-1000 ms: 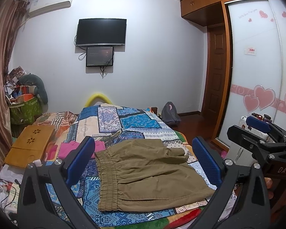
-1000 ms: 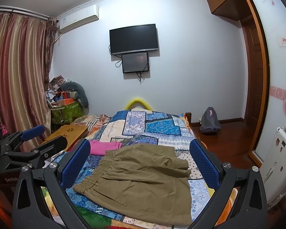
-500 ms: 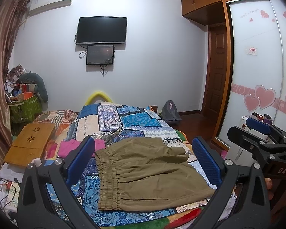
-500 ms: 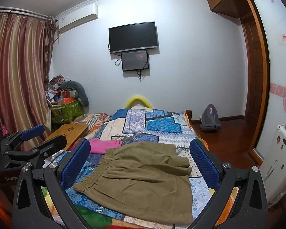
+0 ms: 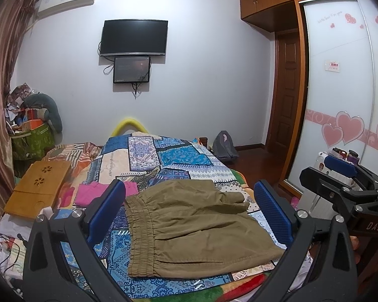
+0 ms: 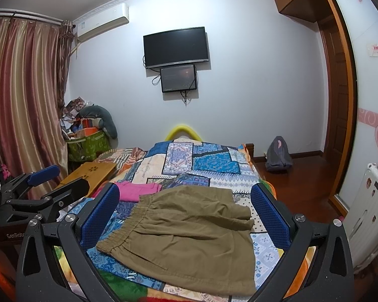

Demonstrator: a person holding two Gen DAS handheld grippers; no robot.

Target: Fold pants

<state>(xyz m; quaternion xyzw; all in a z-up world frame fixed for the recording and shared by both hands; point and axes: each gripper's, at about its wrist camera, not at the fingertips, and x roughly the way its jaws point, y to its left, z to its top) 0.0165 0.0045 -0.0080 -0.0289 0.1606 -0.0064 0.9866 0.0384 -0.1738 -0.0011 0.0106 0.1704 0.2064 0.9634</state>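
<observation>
Olive-brown pants (image 5: 191, 226) lie flat on the patchwork bedspread (image 5: 174, 156), elastic waistband to the left, one leg folded over at the far right. They also show in the right wrist view (image 6: 186, 236). My left gripper (image 5: 189, 211) is open and empty, held above the near end of the bed with the pants between its blue pads. My right gripper (image 6: 186, 214) is open and empty, likewise above the pants. Each gripper appears in the other's view: the right one (image 5: 340, 176) at the right, the left one (image 6: 48, 183) at the left.
A pink garment (image 5: 98, 193) lies left of the pants. A wooden lap tray (image 5: 40, 188) rests on the bed's left side. A cluttered green bin (image 5: 30, 141) stands by the curtain. A wardrobe (image 5: 340, 100) and a white suitcase (image 6: 370, 214) stand right.
Both views have tilted up very slightly. The pants lie as before and both grippers stay open.
</observation>
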